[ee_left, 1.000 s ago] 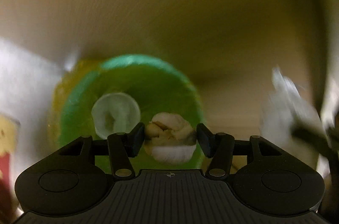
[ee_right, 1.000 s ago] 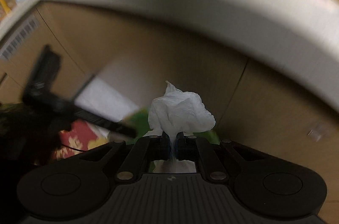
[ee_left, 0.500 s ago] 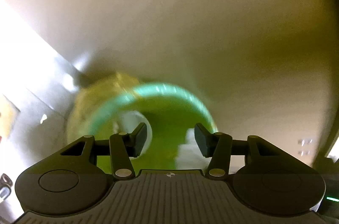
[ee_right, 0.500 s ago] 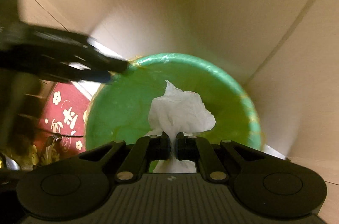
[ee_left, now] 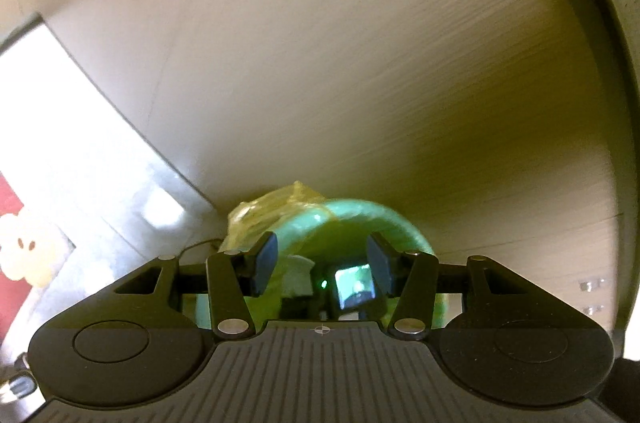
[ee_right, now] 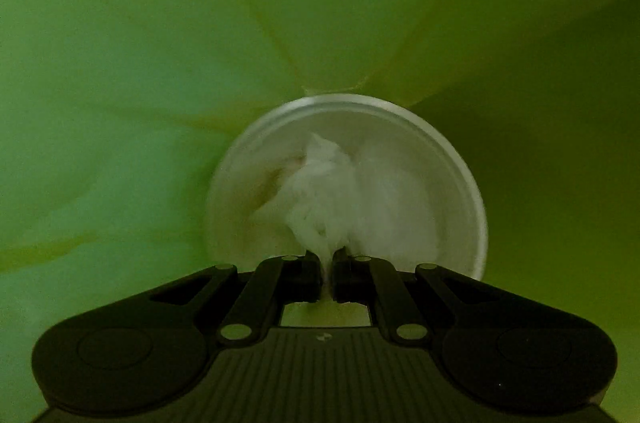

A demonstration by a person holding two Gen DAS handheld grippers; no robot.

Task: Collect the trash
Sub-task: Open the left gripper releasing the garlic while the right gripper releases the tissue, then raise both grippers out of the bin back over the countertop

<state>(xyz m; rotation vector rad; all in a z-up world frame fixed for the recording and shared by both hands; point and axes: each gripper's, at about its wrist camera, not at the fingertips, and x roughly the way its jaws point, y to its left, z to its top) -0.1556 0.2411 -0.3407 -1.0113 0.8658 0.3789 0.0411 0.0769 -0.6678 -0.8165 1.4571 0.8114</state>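
the crumpled white tissue (ee_right: 320, 199) sits pinched at its base in the right gripper (ee_right: 327, 273), jaws clamped tight on it, deep inside the green-lined bin (ee_right: 160, 63). just beyond the tips lies a white round lid or cup (ee_right: 460, 183). the drop-off step looks nearly done; next calls for letting go. the left gripper (ee_left: 322, 263) hangs spread and empty above the bin's rim (ee_left: 360, 209).

bin liner (ee_right: 160, 63): thin glossy plastic (creased) | tissue (ee_right: 320, 191): soft crumpled paper
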